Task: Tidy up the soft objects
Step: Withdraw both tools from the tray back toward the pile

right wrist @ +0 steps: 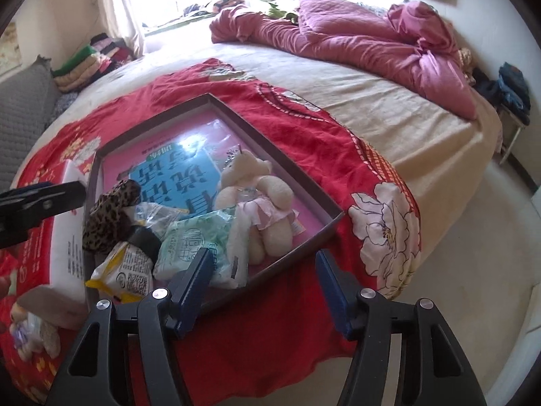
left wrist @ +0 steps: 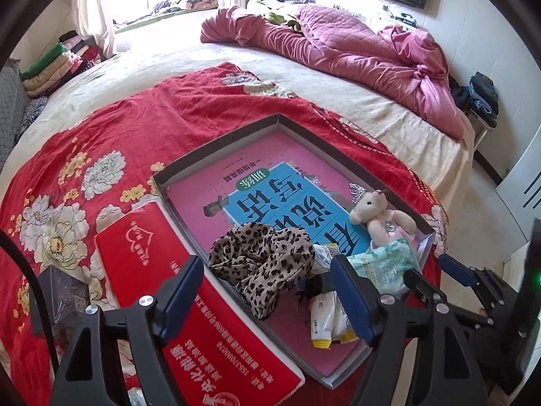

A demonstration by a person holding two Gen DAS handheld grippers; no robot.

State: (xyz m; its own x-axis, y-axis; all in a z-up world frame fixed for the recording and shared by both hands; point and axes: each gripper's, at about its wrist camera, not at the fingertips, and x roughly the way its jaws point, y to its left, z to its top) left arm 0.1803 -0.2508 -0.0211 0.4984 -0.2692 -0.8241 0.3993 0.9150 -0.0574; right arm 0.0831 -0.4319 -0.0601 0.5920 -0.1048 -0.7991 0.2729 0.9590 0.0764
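A shallow dark-rimmed box point(left wrist: 216, 145) lies on a red floral blanket point(left wrist: 101, 142) spread over a bed, with a pink and blue book point(left wrist: 277, 196) flat on its floor. The soft things are gathered at the box's near end: a leopard-print fabric piece point(left wrist: 267, 264) against the near left wall, a cream teddy bear in a pink skirt point(left wrist: 378, 220) at the near right corner, a pale green packet point(left wrist: 385, 264) just in front of the bear and touching it, and a yellow and white packet point(left wrist: 326, 318) by the near edge. A red packet with white lettering point(left wrist: 189, 304) lies on the blanket, just beside the box's left wall. The left gripper point(left wrist: 267, 301) hovers over the near end of the box, its blue-padded fingers point(left wrist: 351, 297) spread wide and holding nothing. The right gripper point(right wrist: 267, 291) hovers at the box's near right edge, fingers point(right wrist: 194, 280) likewise spread and empty. A crumpled pink quilt point(left wrist: 355, 47) is heaped along the far edge of the bed.
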